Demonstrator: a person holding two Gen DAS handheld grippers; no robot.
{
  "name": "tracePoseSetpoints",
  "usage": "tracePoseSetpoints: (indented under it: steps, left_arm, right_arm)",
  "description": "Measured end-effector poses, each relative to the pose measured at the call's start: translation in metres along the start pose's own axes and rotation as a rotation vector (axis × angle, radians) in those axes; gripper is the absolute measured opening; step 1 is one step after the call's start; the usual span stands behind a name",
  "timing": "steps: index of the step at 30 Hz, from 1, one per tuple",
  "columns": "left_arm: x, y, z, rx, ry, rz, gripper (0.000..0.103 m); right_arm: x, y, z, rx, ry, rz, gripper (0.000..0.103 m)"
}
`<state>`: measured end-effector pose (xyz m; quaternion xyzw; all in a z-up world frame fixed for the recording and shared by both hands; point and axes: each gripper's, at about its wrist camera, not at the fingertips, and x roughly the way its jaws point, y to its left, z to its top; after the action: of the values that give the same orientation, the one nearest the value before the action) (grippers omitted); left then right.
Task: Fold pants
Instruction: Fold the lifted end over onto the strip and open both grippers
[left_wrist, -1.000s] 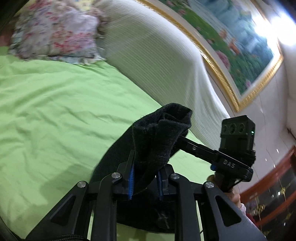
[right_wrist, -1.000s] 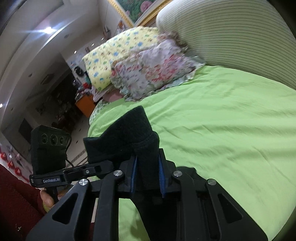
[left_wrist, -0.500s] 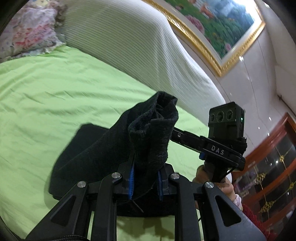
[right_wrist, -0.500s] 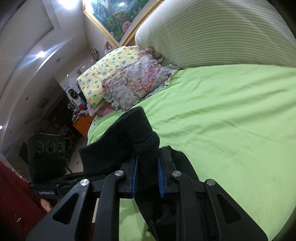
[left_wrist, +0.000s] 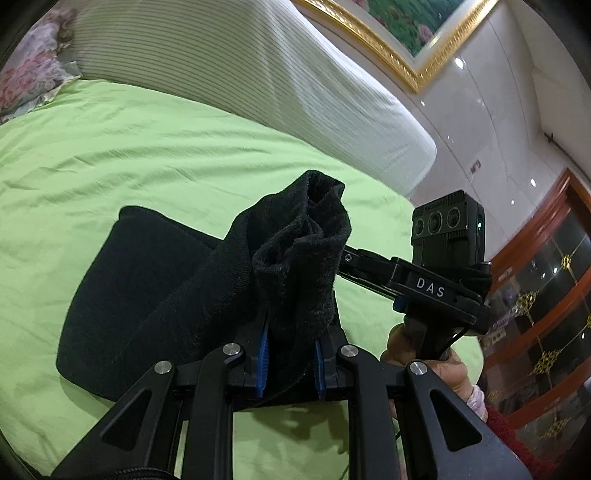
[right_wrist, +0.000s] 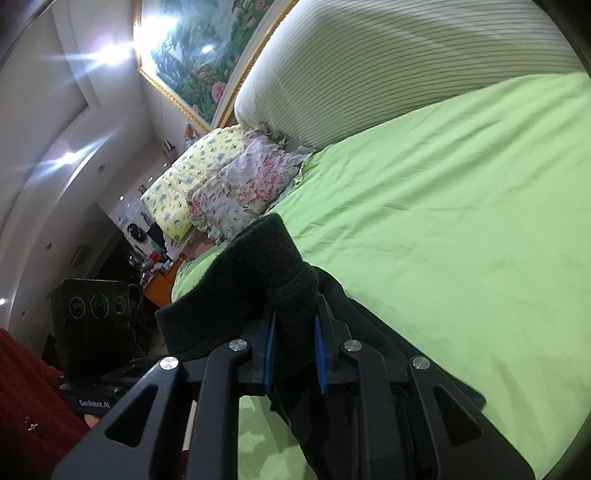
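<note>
- Black fleecy knit pants (left_wrist: 155, 280): on green bedsheet (left_wrist: 110, 147), one end raised.
- L gripper (left_wrist: 290, 354) & R gripper (right_wrist: 293, 350), both clamped on bunched fabric.
- Mid-fold, I reckon; next: lay the end over, aligned, then release.

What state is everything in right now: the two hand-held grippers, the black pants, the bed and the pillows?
Left hand-held gripper: shut on a bunched end of the pants.
Right hand-held gripper: shut on another bunched end.
Black pants: partly lifted, the rest lying doubled on the sheet.
Green sheet: spread out, lightly wrinkled.
Floral pillow: lying at the bed's head, beside the yellow pillow.
Striped headboard cushion: upright behind the bed.
</note>
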<state>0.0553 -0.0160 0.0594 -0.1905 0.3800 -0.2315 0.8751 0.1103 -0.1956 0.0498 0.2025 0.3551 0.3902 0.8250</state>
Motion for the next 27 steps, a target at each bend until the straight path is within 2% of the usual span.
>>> tracePoseSetpoints:
  steps: [12,16,22,24,26,27]
  left_arm:
    - [0.027,-0.015,-0.012,0.102,0.046,0.030,0.018]
    - [0.033,-0.025,-0.021,0.177,0.037,0.058,0.020]
    - [0.040,-0.033,-0.027,0.236,0.045,0.046,0.027]
    - [0.042,-0.034,-0.029,0.255,0.051,0.045,0.032]
    - [0.043,-0.034,-0.032,0.260,0.064,0.024,0.043]
    - [0.043,-0.033,-0.033,0.257,0.071,0.009,0.055]
  right_arm:
    - [-0.020,-0.027,-0.022,0.064,-0.007,-0.072,0.020]
    - [-0.026,-0.028,-0.026,0.052,0.004,-0.132,0.021]
    - [-0.037,-0.027,-0.031,0.062,0.018,-0.292,0.026]
    - [-0.042,-0.026,-0.033,0.076,0.008,-0.354,0.030]
    - [-0.051,-0.027,-0.037,0.111,-0.016,-0.426,0.051]
    - [-0.055,-0.028,-0.038,0.129,-0.027,-0.454,0.055]
